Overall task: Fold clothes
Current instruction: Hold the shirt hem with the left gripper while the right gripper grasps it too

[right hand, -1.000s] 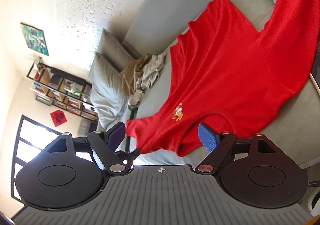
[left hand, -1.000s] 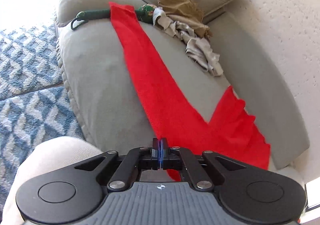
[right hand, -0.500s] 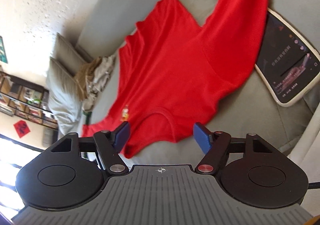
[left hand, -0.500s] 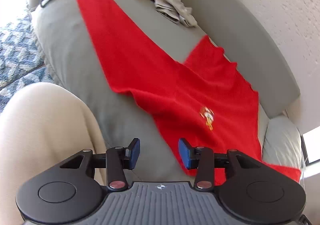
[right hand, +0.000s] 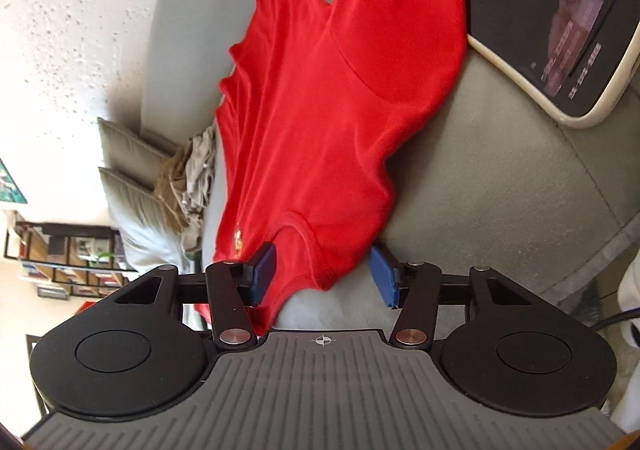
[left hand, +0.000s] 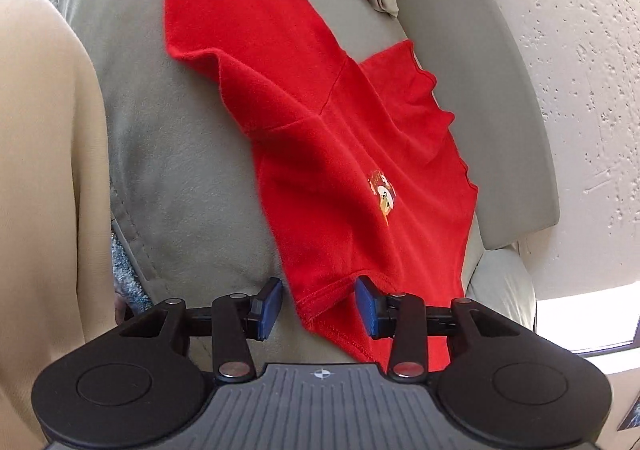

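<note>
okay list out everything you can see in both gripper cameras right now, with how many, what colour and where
Red shirt: one, red with a small chest emblem, spread on the sofa seat.
Sofa: one, grey-green, under the shirt.
Crumpled clothes: a pile, tan and grey, at the far end of the seat.
Pillows: two, grey-green, behind the pile.
Phone: one, dark screen in a cream case, on the sofa beside a sleeve.
Bookshelf: one, dark frame, against the far wall.
Person's leg: one, beige, beside the sofa.
Left gripper: open, astride the collar.
Right gripper: open, astride the collar.
</note>
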Demonstrator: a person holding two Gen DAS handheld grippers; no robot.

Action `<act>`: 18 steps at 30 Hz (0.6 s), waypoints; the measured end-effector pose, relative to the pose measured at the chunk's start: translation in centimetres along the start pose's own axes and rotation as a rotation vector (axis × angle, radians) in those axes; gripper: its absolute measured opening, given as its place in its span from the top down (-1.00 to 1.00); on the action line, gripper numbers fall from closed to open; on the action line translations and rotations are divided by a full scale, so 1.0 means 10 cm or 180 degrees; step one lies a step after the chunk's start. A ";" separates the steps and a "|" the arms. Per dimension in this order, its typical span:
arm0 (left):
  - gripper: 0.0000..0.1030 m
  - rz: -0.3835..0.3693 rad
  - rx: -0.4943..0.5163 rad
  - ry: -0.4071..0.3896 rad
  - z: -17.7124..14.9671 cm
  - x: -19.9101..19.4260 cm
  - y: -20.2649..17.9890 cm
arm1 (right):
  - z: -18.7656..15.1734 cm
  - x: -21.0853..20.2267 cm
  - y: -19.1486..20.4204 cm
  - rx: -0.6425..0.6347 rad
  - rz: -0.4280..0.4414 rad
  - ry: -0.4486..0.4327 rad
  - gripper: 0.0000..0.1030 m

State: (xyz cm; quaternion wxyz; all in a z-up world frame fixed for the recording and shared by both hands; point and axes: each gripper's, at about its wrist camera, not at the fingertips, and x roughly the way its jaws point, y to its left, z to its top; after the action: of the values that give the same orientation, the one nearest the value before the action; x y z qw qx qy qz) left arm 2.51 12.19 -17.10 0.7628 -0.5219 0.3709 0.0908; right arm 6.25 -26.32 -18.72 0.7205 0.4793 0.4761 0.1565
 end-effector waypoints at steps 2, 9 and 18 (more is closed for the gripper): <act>0.29 0.0021 -0.0042 0.0004 0.01 0.02 0.00 | 0.00 0.05 -0.09 0.0124 0.0081 0.0000 0.16; 0.90 0.0219 0.0407 -0.0139 -0.07 -0.19 -0.27 | -0.02 0.09 -0.03 -0.0025 -0.0116 -0.0159 0.93; 0.79 0.0730 0.0494 0.0362 -0.23 -0.15 -0.16 | 0.06 -0.08 0.21 -0.0482 -0.0579 -0.0200 0.87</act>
State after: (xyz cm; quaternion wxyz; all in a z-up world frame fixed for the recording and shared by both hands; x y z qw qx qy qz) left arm 1.19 9.91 -15.33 0.7632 -0.4199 0.4766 0.1186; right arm 6.87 -26.17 -16.53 0.7804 0.3830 0.4816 0.1109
